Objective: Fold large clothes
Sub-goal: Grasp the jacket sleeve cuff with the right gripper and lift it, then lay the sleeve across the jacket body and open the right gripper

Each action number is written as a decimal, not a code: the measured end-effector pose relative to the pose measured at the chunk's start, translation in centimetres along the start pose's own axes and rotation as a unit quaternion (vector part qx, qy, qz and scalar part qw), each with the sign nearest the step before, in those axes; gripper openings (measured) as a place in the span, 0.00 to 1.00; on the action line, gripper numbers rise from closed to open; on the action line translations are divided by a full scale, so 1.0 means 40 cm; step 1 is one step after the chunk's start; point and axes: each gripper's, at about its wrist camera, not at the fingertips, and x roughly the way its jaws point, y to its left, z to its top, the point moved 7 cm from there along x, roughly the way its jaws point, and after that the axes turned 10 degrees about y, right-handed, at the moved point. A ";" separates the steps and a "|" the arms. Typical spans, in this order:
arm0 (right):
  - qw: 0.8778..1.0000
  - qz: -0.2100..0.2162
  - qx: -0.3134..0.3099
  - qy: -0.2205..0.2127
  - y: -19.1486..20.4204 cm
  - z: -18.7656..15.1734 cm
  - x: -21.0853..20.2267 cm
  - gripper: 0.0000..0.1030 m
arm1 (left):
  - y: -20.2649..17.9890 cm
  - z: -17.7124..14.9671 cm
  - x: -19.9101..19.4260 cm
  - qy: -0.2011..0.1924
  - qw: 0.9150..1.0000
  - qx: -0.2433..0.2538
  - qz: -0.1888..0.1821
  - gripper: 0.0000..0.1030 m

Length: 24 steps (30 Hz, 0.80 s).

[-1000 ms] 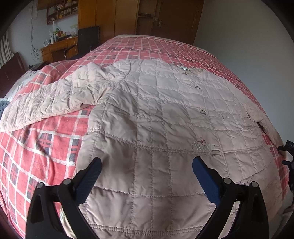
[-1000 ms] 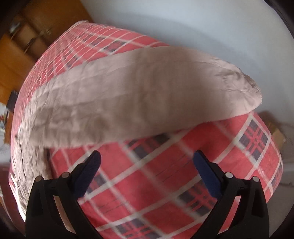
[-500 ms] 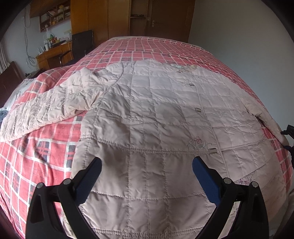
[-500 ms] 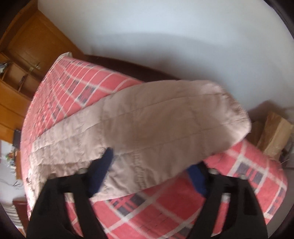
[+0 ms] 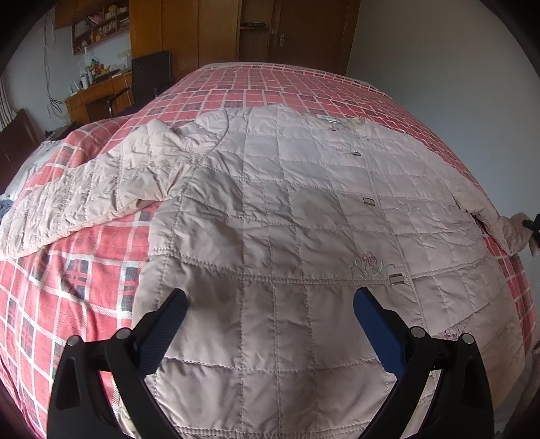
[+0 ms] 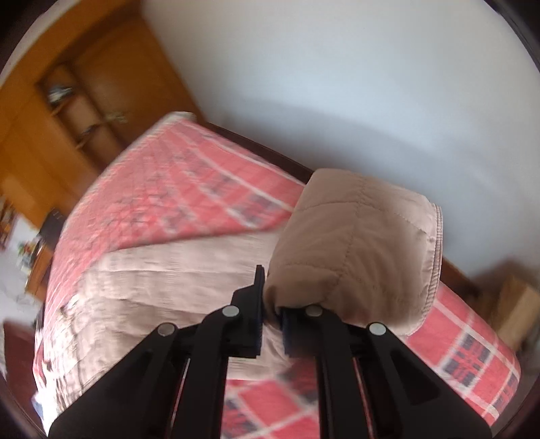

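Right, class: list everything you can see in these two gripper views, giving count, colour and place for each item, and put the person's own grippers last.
Quilted jacket: one, pale pink, spread flat on the bed, front up.
Right sleeve cuff: one, pale pink, lifted off the bed in the right gripper.
Left sleeve: one, pale pink, lying out to the side on the cover.
Bed cover: one, red and white plaid, under the jacket.
Wardrobe: one, brown wood, behind the bed.
Desk: one, brown wood, far left, cluttered.
Left gripper: one, black with blue pads, open above the hem.
Right gripper: one, black, shut on the cuff.
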 end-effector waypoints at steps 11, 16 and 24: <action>0.973 0.076 -0.216 0.003 0.464 -0.101 0.027 0.07 | 0.015 0.066 0.002 -0.001 1.000 -0.011 -0.010 0.96; 0.950 0.108 -0.292 0.034 0.618 -0.198 0.054 0.07 | 0.021 0.097 0.023 0.021 0.999 -0.018 -0.031 0.96; 0.907 0.083 -0.407 0.064 0.758 -0.372 0.111 0.08 | 0.013 0.160 0.044 0.044 0.996 -0.030 -0.073 0.96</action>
